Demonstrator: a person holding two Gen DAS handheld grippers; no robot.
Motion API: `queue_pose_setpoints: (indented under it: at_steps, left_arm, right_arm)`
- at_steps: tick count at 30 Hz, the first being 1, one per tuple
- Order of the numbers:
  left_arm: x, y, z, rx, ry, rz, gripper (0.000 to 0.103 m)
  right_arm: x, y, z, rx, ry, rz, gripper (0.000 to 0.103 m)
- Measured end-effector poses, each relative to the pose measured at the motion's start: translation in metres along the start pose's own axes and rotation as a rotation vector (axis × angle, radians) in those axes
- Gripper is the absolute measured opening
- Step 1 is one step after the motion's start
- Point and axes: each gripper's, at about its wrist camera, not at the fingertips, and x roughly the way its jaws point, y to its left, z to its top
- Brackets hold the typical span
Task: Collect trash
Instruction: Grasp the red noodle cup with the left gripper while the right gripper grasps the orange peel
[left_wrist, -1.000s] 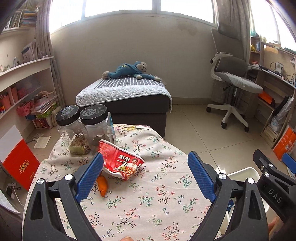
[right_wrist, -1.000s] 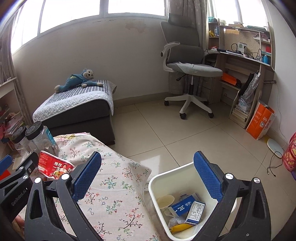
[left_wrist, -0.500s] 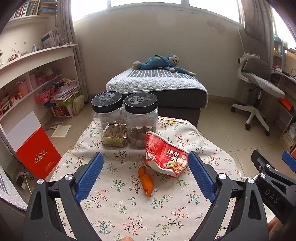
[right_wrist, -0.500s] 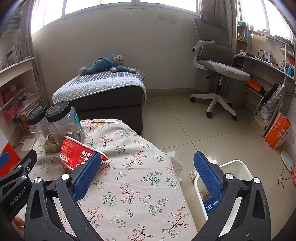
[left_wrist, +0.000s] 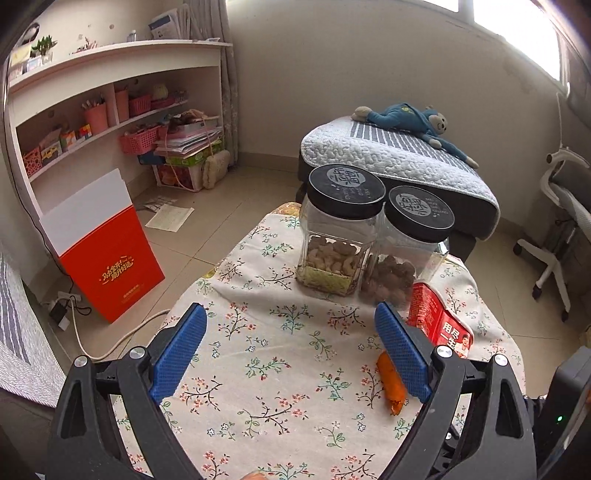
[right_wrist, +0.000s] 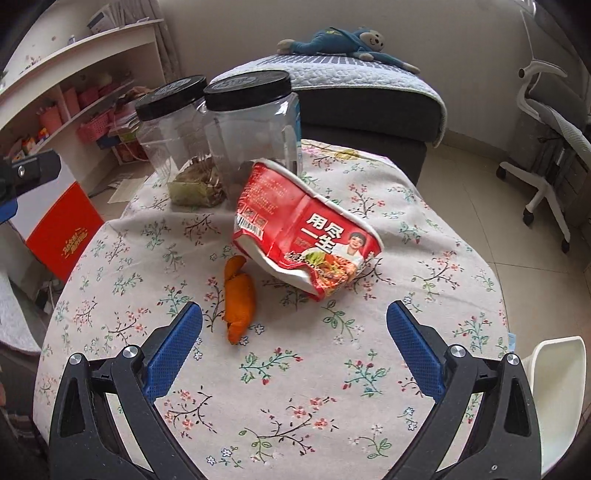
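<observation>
A crushed red instant-noodle bowl (right_wrist: 306, 240) lies on its side on the floral tablecloth (right_wrist: 295, 387); it also shows in the left wrist view (left_wrist: 441, 325). An orange peel scrap (right_wrist: 239, 301) lies just left of it, and shows in the left wrist view (left_wrist: 391, 384). My right gripper (right_wrist: 293, 350) is open and empty, hovering above the table in front of both. My left gripper (left_wrist: 291, 350) is open and empty, to the left of the scrap. A white trash bin (right_wrist: 557, 398) stands on the floor at the table's right.
Two clear jars with black lids (left_wrist: 343, 229) (left_wrist: 410, 251) holding nuts stand at the table's far side. A red and white box (left_wrist: 107, 258) leans by the shelves at left. A bed with a blue plush toy (right_wrist: 347, 40) and an office chair (right_wrist: 554, 140) lie beyond.
Both grippers have swung left, from the bin side toward the table. The right gripper now faces the noodle bowl and scrap closely; the bin has slid to its right edge.
</observation>
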Motion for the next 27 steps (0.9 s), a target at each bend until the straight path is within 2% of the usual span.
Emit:
queue_pose_setpoints:
  at_steps: [5, 9, 11, 13, 14, 15, 16, 17, 21, 24, 27]
  left_arm:
    - [0.018, 0.033, 0.005, -0.095, 0.075, -0.003, 0.09]
    - [0.025, 0.037, -0.001, -0.076, 0.094, 0.004, 0.09]
    - [0.029, 0.037, -0.003, -0.058, 0.099, 0.004, 0.09]
    - [0.033, 0.036, -0.004, -0.044, 0.104, 0.003, 0.09]
    - [0.034, 0.035, -0.005, -0.04, 0.107, 0.001, 0.09]
    - [0.036, 0.032, -0.005, -0.037, 0.112, -0.002, 0.09]
    - [0.038, 0.031, -0.006, -0.035, 0.117, -0.005, 0.09]
    - [0.04, 0.029, -0.006, -0.031, 0.123, -0.009, 0.09]
    - [0.048, 0.015, -0.008, -0.024, 0.162, -0.069, 0.09]
    - [0.06, 0.002, -0.012, -0.045, 0.229, -0.168, 0.09]
    - [0.083, -0.018, -0.018, -0.084, 0.329, -0.295, 0.09]
  right_arm:
    - [0.036, 0.031, -0.004, -0.081, 0.068, 0.058, 0.096]
    - [0.06, 0.041, -0.003, -0.102, 0.089, 0.068, 0.093]
    - [0.07, 0.044, -0.003, -0.117, 0.105, 0.063, 0.076]
    - [0.075, 0.045, -0.003, -0.128, 0.094, 0.06, 0.065]
    - [0.074, 0.045, -0.003, -0.13, 0.08, 0.065, 0.051]
    - [0.074, 0.044, -0.001, -0.121, 0.082, 0.075, 0.042]
    - [0.072, 0.04, 0.0, -0.11, 0.086, 0.087, 0.025]
    - [0.071, 0.037, 0.001, -0.099, 0.091, 0.098, 0.021]
    - [0.061, 0.031, -0.004, -0.102, 0.12, 0.114, 0.019]
    - [0.044, 0.02, -0.006, -0.079, 0.126, 0.123, 0.018]
    - [0.022, 0.002, -0.008, -0.053, 0.121, 0.112, 0.018]
